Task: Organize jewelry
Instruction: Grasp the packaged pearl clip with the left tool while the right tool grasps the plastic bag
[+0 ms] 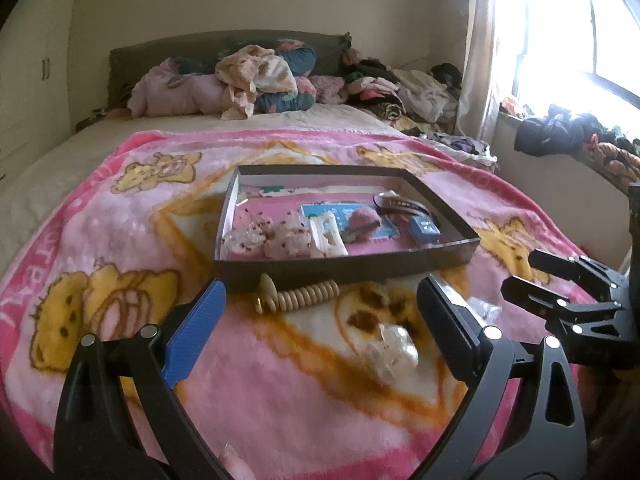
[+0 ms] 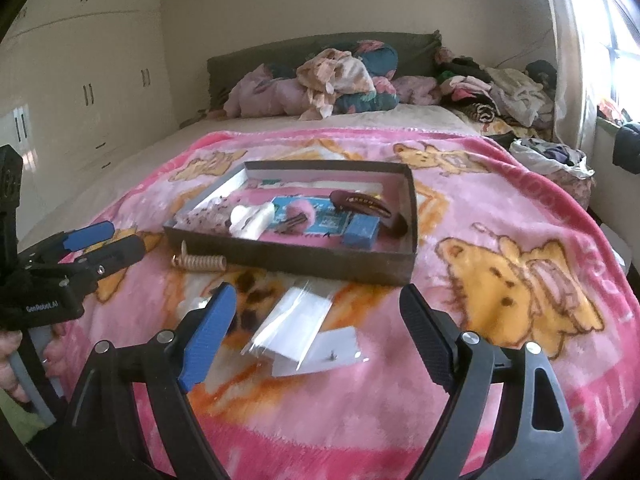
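Above a pink blanket (image 1: 120,216), the left gripper (image 1: 320,320) and right gripper (image 2: 316,320) both hang wide apart, gripping nothing. Jewelry lies scattered: a wooden bead bracelet (image 1: 300,296) just beside the dark tray (image 1: 344,270), a clear packet (image 2: 292,320) and a white card (image 2: 336,348) under the right gripper. Blur hides what the crumpled clear wrap (image 1: 390,350) contains; the tray's small items are hard to identify.

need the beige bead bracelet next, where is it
The beige bead bracelet lies on the pink blanket against the box's near wall, at its left end, outside it.
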`<state>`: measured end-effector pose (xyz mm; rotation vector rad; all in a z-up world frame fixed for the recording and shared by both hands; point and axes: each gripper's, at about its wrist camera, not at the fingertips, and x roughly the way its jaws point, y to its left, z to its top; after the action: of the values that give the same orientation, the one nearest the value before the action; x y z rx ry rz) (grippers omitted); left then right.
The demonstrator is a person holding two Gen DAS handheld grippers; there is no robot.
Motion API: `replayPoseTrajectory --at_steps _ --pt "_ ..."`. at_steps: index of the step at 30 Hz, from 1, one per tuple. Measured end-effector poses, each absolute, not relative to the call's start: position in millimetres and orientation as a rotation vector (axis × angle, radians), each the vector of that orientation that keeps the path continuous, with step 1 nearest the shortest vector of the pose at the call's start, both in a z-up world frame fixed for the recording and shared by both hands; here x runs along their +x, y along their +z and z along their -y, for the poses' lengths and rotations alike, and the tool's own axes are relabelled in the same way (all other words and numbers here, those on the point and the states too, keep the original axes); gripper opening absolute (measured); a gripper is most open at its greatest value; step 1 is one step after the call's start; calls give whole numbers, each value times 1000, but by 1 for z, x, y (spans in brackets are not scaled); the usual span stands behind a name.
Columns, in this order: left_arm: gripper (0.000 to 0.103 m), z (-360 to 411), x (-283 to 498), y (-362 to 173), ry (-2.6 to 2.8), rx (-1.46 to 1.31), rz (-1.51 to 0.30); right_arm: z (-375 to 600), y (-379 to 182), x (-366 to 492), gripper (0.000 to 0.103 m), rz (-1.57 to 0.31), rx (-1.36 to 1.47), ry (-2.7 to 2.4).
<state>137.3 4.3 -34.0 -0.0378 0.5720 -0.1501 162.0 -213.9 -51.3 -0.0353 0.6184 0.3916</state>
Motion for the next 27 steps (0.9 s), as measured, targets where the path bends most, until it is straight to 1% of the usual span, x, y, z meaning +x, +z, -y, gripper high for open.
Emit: replayPoseTrajectory --at_steps 3,14,18,20,23,27 --pt "88 -3 135 -42 -150 -29 -588 211 -56 162 81 -633 -33 410" --pt "87 7 134 -76 -188 8 -669 198 -72 174 69 -696 -62 481" --pt "82 17 135 -82 -225 20 -680 194 -77 181 67 -723 -66 511" --pt "77 23 138 -87 -231 31 -697 194 -81 186 67 -738 -67 515" --pt "73 27 143 -94 -242 29 -723 193 -88 195 64 -774 -69 524" --pt "73 30 146 -99 -254 31 -737 192 -98 204 62 -812 -59 535"
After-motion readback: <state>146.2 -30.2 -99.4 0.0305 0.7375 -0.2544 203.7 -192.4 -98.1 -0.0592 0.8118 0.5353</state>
